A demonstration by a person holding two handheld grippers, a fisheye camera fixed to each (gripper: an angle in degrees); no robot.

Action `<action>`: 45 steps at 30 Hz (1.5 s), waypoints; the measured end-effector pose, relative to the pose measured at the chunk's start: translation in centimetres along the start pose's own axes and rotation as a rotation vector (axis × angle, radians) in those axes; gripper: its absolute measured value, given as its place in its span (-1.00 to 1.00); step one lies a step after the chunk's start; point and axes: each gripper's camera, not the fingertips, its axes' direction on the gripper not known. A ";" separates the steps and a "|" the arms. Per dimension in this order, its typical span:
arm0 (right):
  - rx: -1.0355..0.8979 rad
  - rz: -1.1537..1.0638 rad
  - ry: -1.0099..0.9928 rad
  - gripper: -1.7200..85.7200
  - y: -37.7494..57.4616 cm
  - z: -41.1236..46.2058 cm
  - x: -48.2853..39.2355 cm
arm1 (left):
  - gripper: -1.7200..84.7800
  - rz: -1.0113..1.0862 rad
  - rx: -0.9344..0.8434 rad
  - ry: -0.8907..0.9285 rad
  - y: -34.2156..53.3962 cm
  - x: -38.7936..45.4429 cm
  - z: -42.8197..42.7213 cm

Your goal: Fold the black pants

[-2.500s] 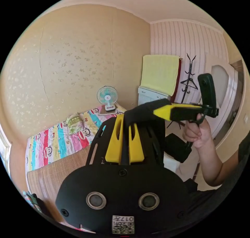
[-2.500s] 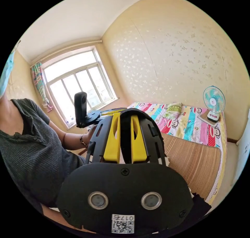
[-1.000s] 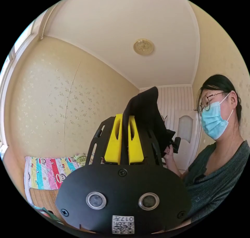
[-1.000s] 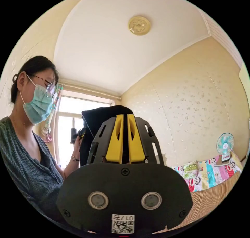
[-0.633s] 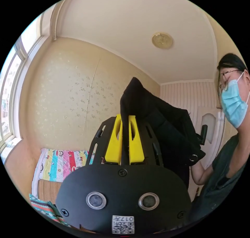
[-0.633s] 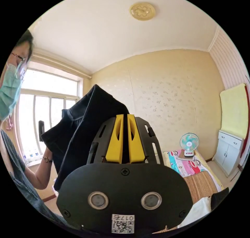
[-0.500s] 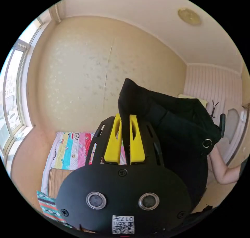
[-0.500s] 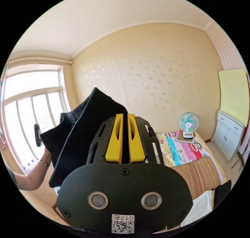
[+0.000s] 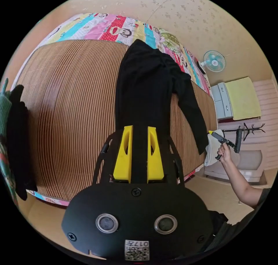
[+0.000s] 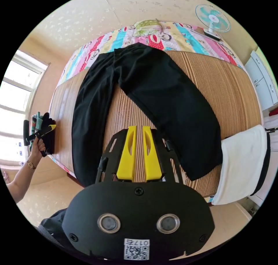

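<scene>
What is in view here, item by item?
black pants: one, black, flat on the mat, legs spread
mat: one, brown striped, on the bed
sheet: one, multicoloured, beyond the mat
fan: one, teal, far corner
white cloth: one, white, mat's edge
clothes pile: one, dark and green, opposite edge
cabinet: one, white, by the wall
left hand-held gripper: one, yellow jaws apart, over a pant leg
right hand-held gripper: one, yellow jaws close together, over the mat
</scene>
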 end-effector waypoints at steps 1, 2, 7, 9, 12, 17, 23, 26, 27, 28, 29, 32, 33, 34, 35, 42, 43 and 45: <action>-0.016 0.027 0.002 -0.81 0.6 1.1 2.1 | -0.77 -0.010 -0.012 0.003 0.9 -0.4 0.8; -0.013 0.038 0.006 -0.80 0.6 1.3 3.0 | -0.77 -0.023 -0.025 0.007 2.5 -0.8 2.0; 0.044 -0.001 0.286 -0.74 -5.1 -0.7 10.7 | -0.82 -0.003 -0.042 0.086 6.1 0.5 4.6; 0.019 0.073 0.315 -0.73 -7.8 -1.1 15.5 | -0.89 0.046 -0.048 0.125 6.6 2.1 5.5; -0.174 0.221 0.156 -0.79 -8.8 0.7 24.8 | -0.97 0.124 -0.060 0.194 6.7 4.2 6.8; -0.285 0.062 0.062 -0.92 -3.5 -0.5 24.3 | -0.98 0.194 -0.131 0.285 6.8 6.5 8.9; -0.349 -0.089 -0.121 -0.92 1.1 -6.7 22.2 | -0.98 0.260 -0.175 0.340 6.0 8.9 10.0; -0.165 0.175 -0.042 -0.85 0.8 -12.7 30.4 | -0.98 0.297 -0.177 0.343 5.3 10.3 10.0; -0.138 0.252 0.032 -0.78 0.5 -14.1 34.0 | -0.98 0.312 -0.178 0.336 5.0 10.8 10.2; -0.131 0.281 0.080 -0.73 -0.1 -15.0 37.0 | -0.98 0.319 -0.178 0.329 4.9 11.0 10.4; -0.131 0.280 0.090 -0.70 -0.5 -15.2 38.4 | -0.98 0.333 -0.180 0.317 4.6 11.5 10.7; -0.208 0.226 0.086 -0.68 -2.2 -14.2 43.6 | -0.94 0.366 -0.179 0.308 3.8 12.4 11.3; -0.243 0.211 0.086 -0.69 -2.5 -13.6 44.8 | -0.91 0.369 -0.173 0.309 3.5 12.7 11.4; -0.235 0.182 0.095 -0.71 -2.5 -14.0 45.4 | -0.89 0.372 -0.167 0.315 3.4 12.8 11.3; -0.242 0.168 0.104 -0.74 -2.5 -14.3 45.6 | -0.85 0.381 -0.161 0.329 3.1 13.1 11.2; -0.178 0.009 -0.303 -0.86 -3.1 -27.4 42.0 | -0.59 0.331 -0.178 0.494 0.2 16.3 8.7; -0.149 -0.049 -0.353 -0.86 -3.3 -29.8 39.9 | -0.57 0.332 -0.169 0.493 -0.1 16.8 8.1; -0.135 -0.163 -0.419 -0.86 -3.8 -32.4 36.6 | -0.54 0.328 -0.138 0.452 -1.4 18.8 6.1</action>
